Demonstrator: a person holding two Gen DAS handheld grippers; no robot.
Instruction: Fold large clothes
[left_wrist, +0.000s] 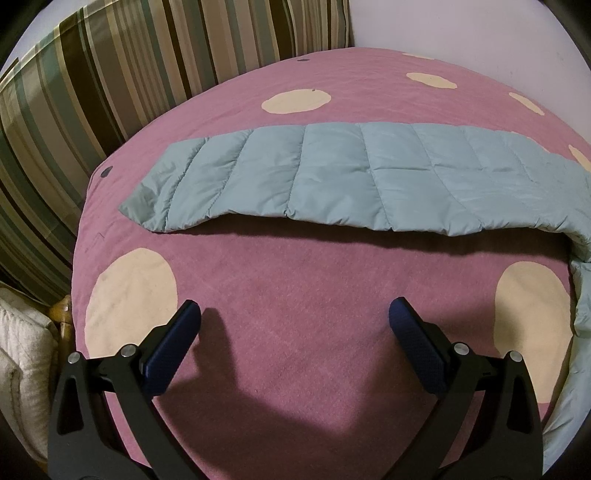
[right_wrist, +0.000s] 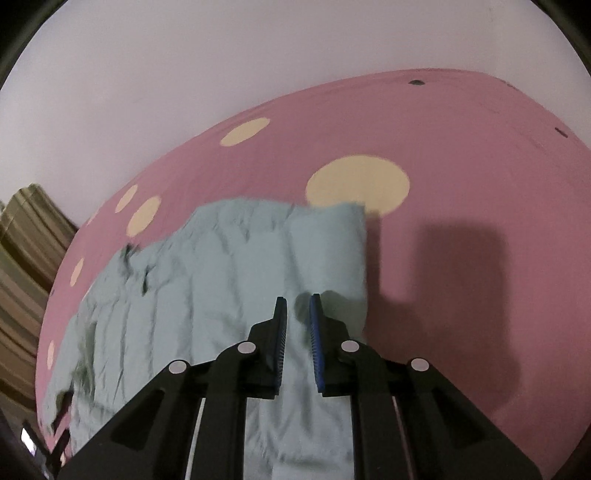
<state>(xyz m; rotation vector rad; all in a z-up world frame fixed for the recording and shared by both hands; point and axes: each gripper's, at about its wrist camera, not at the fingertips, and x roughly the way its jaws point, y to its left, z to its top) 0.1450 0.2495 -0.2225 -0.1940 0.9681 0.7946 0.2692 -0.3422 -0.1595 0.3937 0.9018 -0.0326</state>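
The right hand-held gripper (right_wrist: 298, 301) has its blue pads drawn nearly together with a fold of the pale blue quilted garment (right_wrist: 221, 280) running up between them; the pinch looks closed on the fabric, though a thin gap shows at the tips, so I judge the hold to be light. Before lifting, it would be wise to check that the pads bite both layers near the garment's right edge, which lies just beyond and to the right of the tips, otherwise the slippery shell may slide out. The left hand-held gripper (left_wrist: 294, 314) hangs released, jaws spread wide over bare pink bedspread (left_wrist: 295, 280), with nothing between them. Ahead of it, well apart, the same garment (left_wrist: 332, 177) lies stretched across the bed as a long band, its near hem slightly raised and casting a shadow. That hem, to the front and left, seems the natural place for the left side to grasp, so both hands carry the fold over evenly. Farther off stand the striped cushions (left_wrist: 110, 74) and the pale wall (left_wrist: 480, 29).
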